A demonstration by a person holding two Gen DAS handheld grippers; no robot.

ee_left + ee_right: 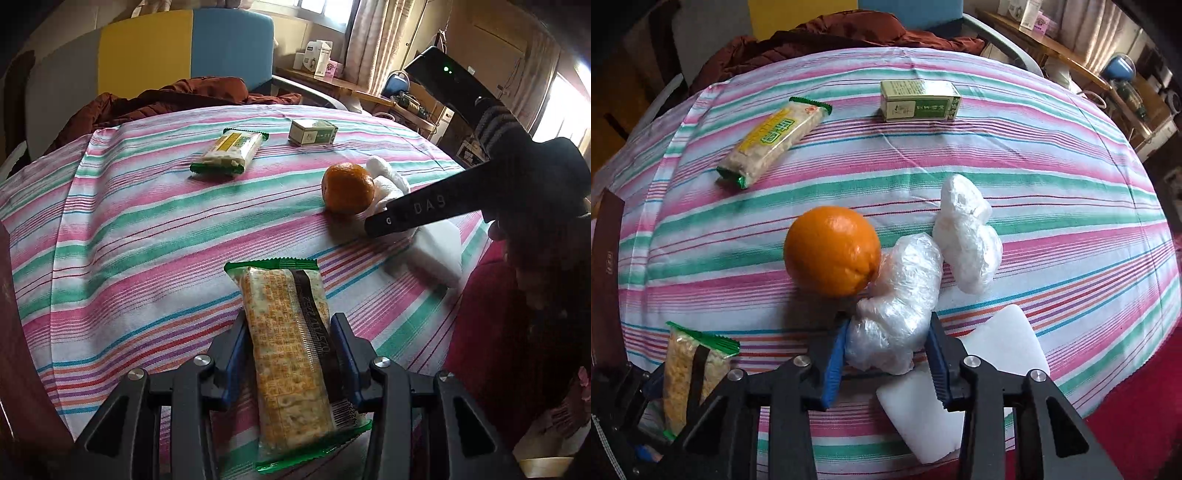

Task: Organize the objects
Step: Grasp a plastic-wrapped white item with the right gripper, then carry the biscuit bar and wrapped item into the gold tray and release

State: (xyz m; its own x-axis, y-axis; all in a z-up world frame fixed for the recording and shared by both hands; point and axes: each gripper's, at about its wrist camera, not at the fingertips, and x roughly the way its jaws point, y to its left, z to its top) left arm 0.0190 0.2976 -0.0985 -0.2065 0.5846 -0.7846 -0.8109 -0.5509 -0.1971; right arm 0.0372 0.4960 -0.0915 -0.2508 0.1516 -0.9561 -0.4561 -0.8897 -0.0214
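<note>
Blue-padded left tool pinches a green-edged cracker packet above the striped cloth surface. Right tool pinches a crumpled clear plastic bundle beside the round orange fruit.

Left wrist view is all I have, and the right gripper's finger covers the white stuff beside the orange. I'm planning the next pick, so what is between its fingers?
Observer: The right gripper grips a plastic-wrapped bundle between both pads.
Operator: Only one bundle?
Observer: No, a second wrapped bundle lies just beyond it, touching it.
Operator: Is the orange clear of it?
Observer: No, the orange touches the gripped bundle's left side.
</note>
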